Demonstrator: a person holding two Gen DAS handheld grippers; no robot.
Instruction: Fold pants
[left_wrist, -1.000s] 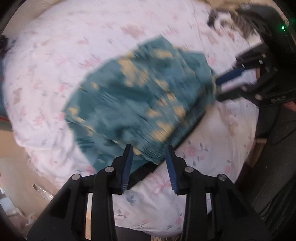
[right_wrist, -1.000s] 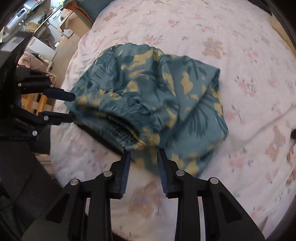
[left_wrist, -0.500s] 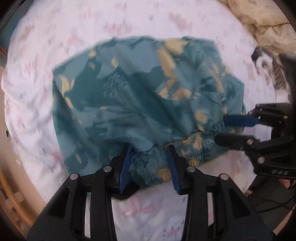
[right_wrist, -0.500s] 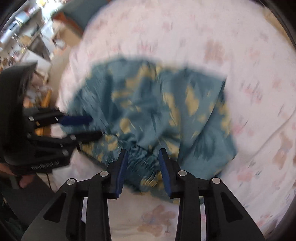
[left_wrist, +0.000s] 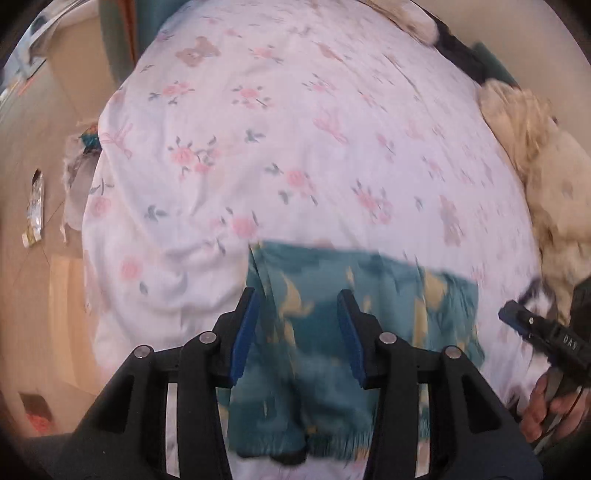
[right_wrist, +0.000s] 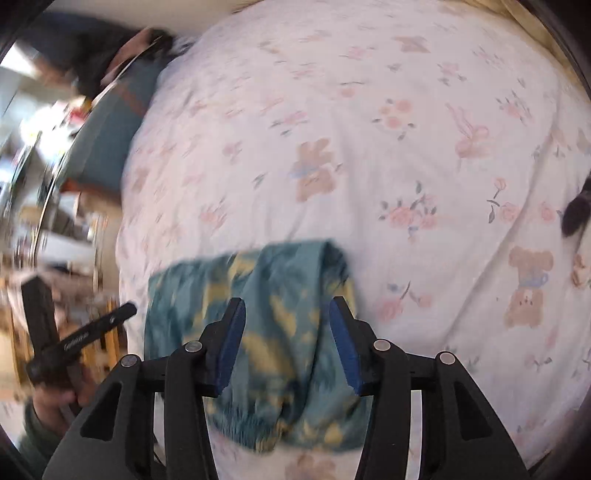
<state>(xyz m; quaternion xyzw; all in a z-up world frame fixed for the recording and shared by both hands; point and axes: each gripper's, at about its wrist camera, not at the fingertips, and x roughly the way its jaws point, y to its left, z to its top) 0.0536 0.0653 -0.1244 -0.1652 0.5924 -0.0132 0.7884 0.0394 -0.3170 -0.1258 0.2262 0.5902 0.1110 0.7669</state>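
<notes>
My left gripper (left_wrist: 297, 332) and right gripper (right_wrist: 286, 341) now gape wide, gripping nothing; the pants (left_wrist: 388, 295), earlier spread mid-frame, lie low in frame on the bedspread (left_wrist: 277, 129).

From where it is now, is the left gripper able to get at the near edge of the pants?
Probably yes. The left gripper is open, with its jaws on either side of the teal pants on the floral bedsheet. Nothing lies between them. The right gripper sits off to the side.
</notes>
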